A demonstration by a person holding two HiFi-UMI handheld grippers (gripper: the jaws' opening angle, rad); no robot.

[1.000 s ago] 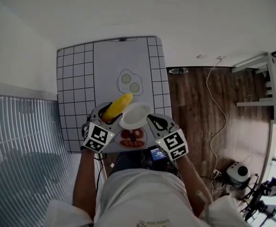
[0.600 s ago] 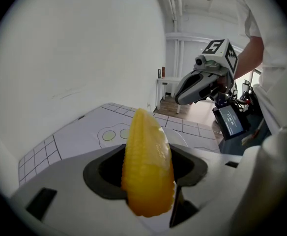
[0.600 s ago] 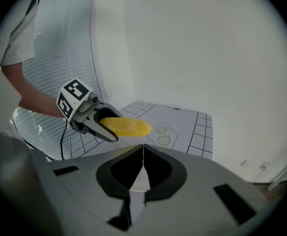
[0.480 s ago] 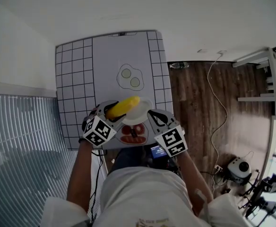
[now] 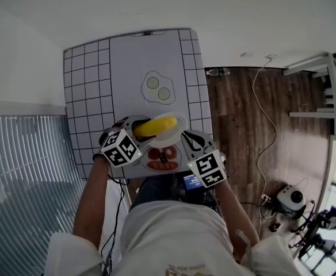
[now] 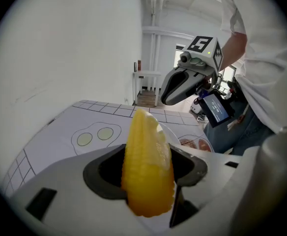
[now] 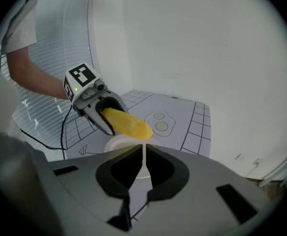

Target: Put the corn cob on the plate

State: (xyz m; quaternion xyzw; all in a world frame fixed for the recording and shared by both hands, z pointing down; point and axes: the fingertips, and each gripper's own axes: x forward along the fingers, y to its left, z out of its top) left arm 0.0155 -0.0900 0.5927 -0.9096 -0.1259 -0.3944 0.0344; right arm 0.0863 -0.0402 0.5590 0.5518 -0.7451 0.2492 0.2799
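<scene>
Left hand-held gripper grips the yellow corn cob w/ its tip over the round white plate, which the right hand-held gripper pinches by the rim; drop-off's not done yet.

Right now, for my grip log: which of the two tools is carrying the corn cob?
The left tool: the yellow corn cob stands between its wide-set jaws. The right tool is shut on the rim of the white plate.
</scene>
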